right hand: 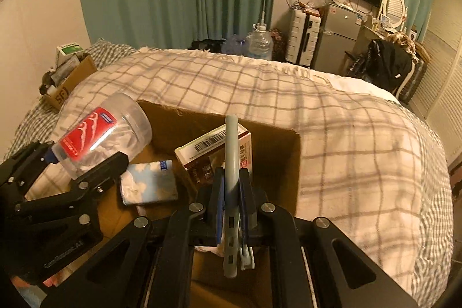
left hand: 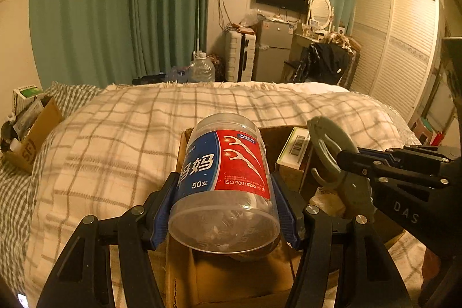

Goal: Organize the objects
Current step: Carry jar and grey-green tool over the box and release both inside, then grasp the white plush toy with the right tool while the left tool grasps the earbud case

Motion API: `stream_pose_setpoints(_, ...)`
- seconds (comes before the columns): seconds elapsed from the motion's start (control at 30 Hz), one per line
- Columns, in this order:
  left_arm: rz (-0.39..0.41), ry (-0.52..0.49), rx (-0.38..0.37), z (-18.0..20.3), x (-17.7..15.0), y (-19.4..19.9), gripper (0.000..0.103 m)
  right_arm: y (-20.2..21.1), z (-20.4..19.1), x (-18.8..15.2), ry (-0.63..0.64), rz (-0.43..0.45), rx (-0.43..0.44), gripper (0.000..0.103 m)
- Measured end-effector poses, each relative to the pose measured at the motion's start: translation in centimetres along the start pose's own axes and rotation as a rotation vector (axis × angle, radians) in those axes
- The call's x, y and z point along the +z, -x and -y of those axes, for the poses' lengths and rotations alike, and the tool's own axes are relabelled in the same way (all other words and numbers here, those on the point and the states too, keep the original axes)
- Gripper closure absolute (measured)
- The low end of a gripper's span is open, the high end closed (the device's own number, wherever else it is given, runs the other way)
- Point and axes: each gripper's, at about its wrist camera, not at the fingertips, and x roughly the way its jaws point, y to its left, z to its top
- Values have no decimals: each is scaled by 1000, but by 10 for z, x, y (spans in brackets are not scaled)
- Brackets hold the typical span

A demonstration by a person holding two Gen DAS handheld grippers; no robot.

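Observation:
My left gripper is shut on a clear plastic floss-pick jar with a red and blue label, held tilted over the left edge of an open cardboard box. The jar also shows in the right wrist view. My right gripper is shut on a grey-green plastic clip tool, held edge-on above the box; the tool also shows in the left wrist view. Inside the box lie a white-and-brown barcoded carton and a blue-and-white tissue pack.
The box sits on a bed with a plaid blanket. A second cardboard box full of items stands at the bed's far left by the wall. Beyond the bed are curtains, a water jug, a suitcase, a fridge and a chair.

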Motion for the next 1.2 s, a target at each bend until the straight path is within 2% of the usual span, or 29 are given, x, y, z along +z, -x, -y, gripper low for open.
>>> stream_pose_setpoints(0.17,-38,4,-27,4,-3,-4,38,9,6,-1,-28,30,13,93)
stream_pose_setpoints(0.23,-45,10,-47,7,-3,0,25,20,10,0,-41,53,18,78)
stream_pose_setpoints(0.27,-45,12,-48,9,-3,4,21,24,11,0,-48,62,21,65)
stream_pose_setpoints(0.3,-37,13,-41,10,-2,8,16,31,12,0,-58,76,23,59)
stream_pose_setpoints(0.33,-28,13,-31,12,-2,13,12,37,14,0,-66,88,24,59)
stream_pose_setpoints(0.43,-7,10,16,13,0,32,8,64,15,1,-76,116,4,57)
stream_pose_setpoints(0.57,15,9,35,8,1,67,0,105,15,2,-76,164,-22,35)
stream_pose_setpoints(0.6,29,10,57,6,1,78,0,116,14,0,-76,180,-31,27)
stream_pose_setpoints(0.7,36,-7,83,0,-2,101,0,150,8,-4,-65,232,-50,13)
stream_pose_setpoints(1.0,68,-3,133,-12,-21,166,0,216,-12,-33,-36,281,-103,0)
stream_pose_setpoints(1.2,31,40,163,-20,-62,175,0,207,-24,-73,-43,229,-97,0)
